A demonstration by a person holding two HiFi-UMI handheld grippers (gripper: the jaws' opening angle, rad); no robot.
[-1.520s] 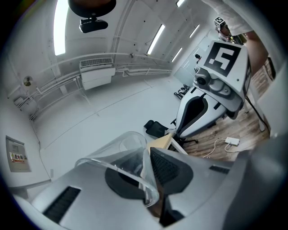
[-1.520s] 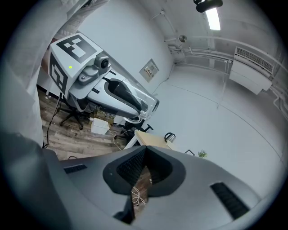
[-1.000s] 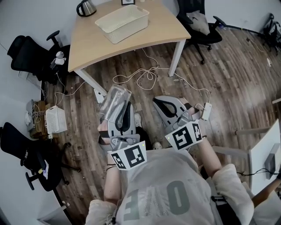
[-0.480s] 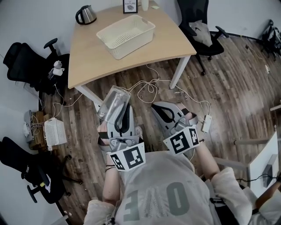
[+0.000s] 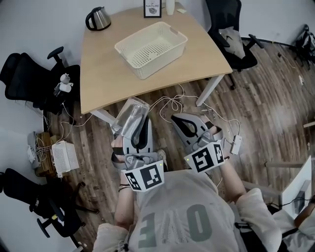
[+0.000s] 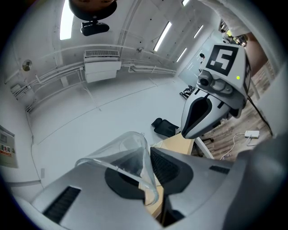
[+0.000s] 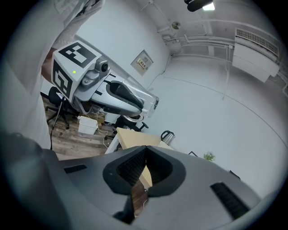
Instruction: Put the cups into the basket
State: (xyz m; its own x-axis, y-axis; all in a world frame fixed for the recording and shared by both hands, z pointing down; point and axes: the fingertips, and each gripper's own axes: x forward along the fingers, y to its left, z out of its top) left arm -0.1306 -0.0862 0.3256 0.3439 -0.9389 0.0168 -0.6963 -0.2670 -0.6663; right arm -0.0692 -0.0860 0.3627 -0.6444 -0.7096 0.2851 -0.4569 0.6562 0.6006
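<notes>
A clear plastic cup (image 5: 129, 115) lies on its side in my left gripper (image 5: 140, 122), which is shut on it and held over the wooden floor in front of the table. In the left gripper view the cup (image 6: 127, 154) sits pinched between the jaws of the left gripper (image 6: 150, 182), rim towards the camera. My right gripper (image 5: 179, 119) hangs beside it, shut, with nothing between its jaws; in its own view the right gripper (image 7: 144, 152) has its pads touching. The cream perforated basket (image 5: 172, 38) stands on the wooden table (image 5: 106, 74), and looks empty.
A kettle (image 5: 98, 18) and a picture frame (image 5: 153, 8) stand at the table's far edge. Black office chairs (image 5: 27, 74) crowd the left, and another chair (image 5: 231, 32) is at the right. Cables (image 5: 170, 102) trail on the floor by the table leg. A white crate (image 5: 62, 157) sits at the left.
The table and basket have come nearer and lower in the head view. Both grippers keep their pose, with the cup still held in the left one.
</notes>
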